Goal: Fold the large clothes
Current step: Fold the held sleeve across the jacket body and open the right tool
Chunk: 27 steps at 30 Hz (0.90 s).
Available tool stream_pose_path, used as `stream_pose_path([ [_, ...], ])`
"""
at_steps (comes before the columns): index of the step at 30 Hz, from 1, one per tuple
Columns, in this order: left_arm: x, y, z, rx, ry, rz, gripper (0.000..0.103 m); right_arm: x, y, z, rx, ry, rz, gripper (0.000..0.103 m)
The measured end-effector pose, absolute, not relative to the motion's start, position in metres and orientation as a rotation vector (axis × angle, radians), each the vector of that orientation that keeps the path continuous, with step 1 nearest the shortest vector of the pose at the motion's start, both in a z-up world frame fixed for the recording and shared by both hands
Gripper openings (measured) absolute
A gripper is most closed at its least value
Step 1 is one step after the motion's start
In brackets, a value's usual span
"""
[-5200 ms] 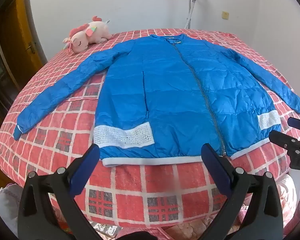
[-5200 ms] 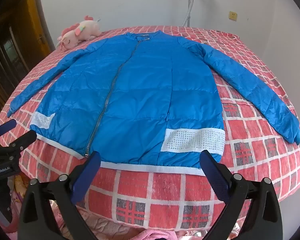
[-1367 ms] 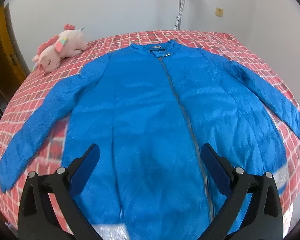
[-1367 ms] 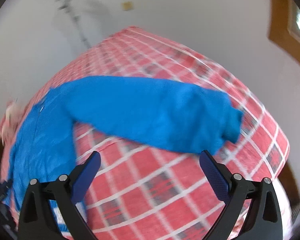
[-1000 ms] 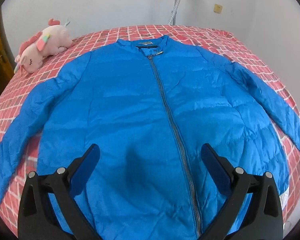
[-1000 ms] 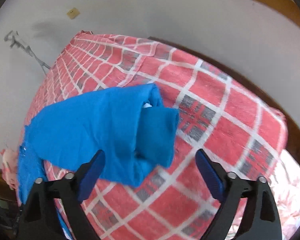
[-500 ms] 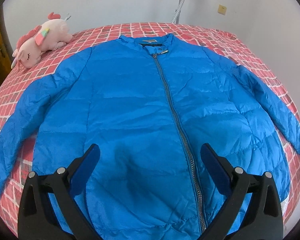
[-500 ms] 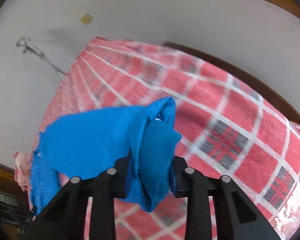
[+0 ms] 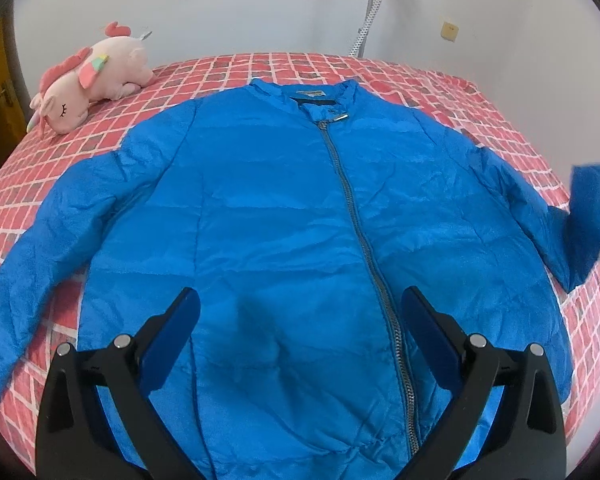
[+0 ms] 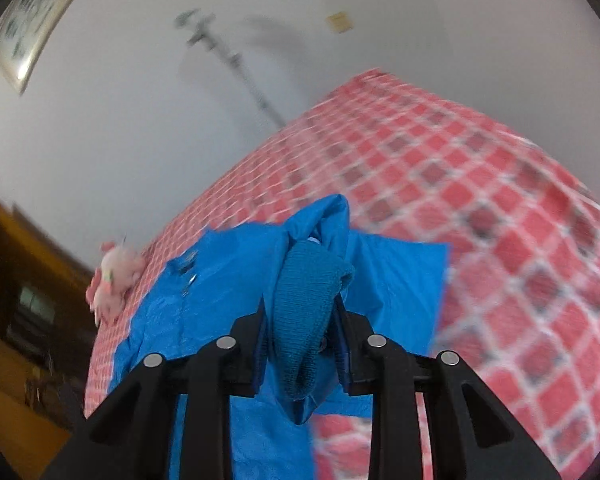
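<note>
I see the blue jacket [image 9: 284, 216] lying zipped and face-up on the bed [image 9: 480, 112], collar toward the wall. My right gripper [image 10: 300, 320] has its fingers clenched on the knit cuff [image 10: 306, 300] of one sleeve, lifted off the red checked cover. My left gripper [image 9: 300, 328] hovers over the jacket's lower front, fingers spread wide, grasping nothing. A pink plush toy [image 9: 88, 80] lies near the far corner.

Right gripper [image 10: 300, 340] clamps jacket cuff [image 10: 306, 292] above bed [image 10: 480, 220].
</note>
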State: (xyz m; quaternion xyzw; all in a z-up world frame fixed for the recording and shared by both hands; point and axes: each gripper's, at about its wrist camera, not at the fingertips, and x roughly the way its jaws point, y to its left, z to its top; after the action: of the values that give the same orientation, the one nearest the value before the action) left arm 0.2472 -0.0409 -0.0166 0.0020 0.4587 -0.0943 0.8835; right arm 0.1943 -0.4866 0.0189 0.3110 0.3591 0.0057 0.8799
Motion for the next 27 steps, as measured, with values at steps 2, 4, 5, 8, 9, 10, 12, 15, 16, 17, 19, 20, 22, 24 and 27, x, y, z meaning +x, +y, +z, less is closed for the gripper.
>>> stream_pose_path([
  [2, 0.249, -0.037, -0.017, 0.002, 0.953, -0.193, 0.099, 0.218, -0.458, 0.021, 0.604, 0.769, 0.045, 0.027],
  [4, 0.251, -0.035, -0.017, 0.004, 0.95, -0.182, 0.099, 0.24, -0.43, 0.018, 0.559, 0.802, 0.073, 0.027],
  [5, 0.252, -0.033, -0.017, 0.003, 0.95, -0.177, 0.099, 0.251, -0.415, 0.017, 0.526, 0.82, 0.071, 0.027],
  [8, 0.257, -0.027, -0.019, -0.009, 0.957, -0.171, 0.099, 0.274, -0.384, 0.005, 0.441, 0.858, 0.058, 0.027],
  [9, 0.259, -0.025, -0.019, -0.011, 0.959, -0.168, 0.099, 0.278, -0.377, 0.001, 0.422, 0.868, 0.057, 0.027],
  [10, 0.259, -0.024, -0.02, -0.012, 0.959, -0.165, 0.099, 0.284, -0.37, -0.003, 0.403, 0.878, 0.055, 0.027],
  [12, 0.262, -0.021, -0.021, -0.013, 0.962, -0.158, 0.099, 0.293, -0.359, -0.013, 0.374, 0.898, 0.057, 0.027],
  [15, 0.265, -0.02, -0.023, -0.016, 0.97, -0.155, 0.099, 0.305, -0.346, -0.027, 0.362, 0.939, 0.102, 0.029],
  [16, 0.265, -0.019, -0.024, -0.017, 0.974, -0.156, 0.099, 0.307, -0.343, -0.031, 0.368, 0.949, 0.14, 0.034],
  [17, 0.266, -0.019, -0.025, -0.019, 0.978, -0.158, 0.099, 0.309, -0.343, -0.032, 0.383, 0.953, 0.179, 0.041],
  [19, 0.266, -0.02, -0.024, -0.023, 0.985, -0.168, 0.099, 0.305, -0.346, -0.031, 0.46, 0.938, 0.314, 0.042],
  [20, 0.266, -0.021, -0.023, -0.023, 0.987, -0.171, 0.099, 0.3, -0.35, -0.028, 0.495, 0.925, 0.372, 0.044],
  [22, 0.265, -0.027, -0.017, -0.021, 0.992, -0.197, 0.099, 0.291, -0.36, -0.02, 0.551, 0.891, 0.45, 0.046],
  [24, 0.267, -0.038, -0.011, -0.025, 1.008, -0.243, 0.099, 0.28, -0.373, -0.011, 0.567, 0.852, 0.456, 0.046],
  [27, 0.274, -0.068, -0.002, -0.032, 1.027, -0.343, 0.099, 0.265, -0.395, -0.002, 0.545, 0.796, 0.365, 0.046],
])
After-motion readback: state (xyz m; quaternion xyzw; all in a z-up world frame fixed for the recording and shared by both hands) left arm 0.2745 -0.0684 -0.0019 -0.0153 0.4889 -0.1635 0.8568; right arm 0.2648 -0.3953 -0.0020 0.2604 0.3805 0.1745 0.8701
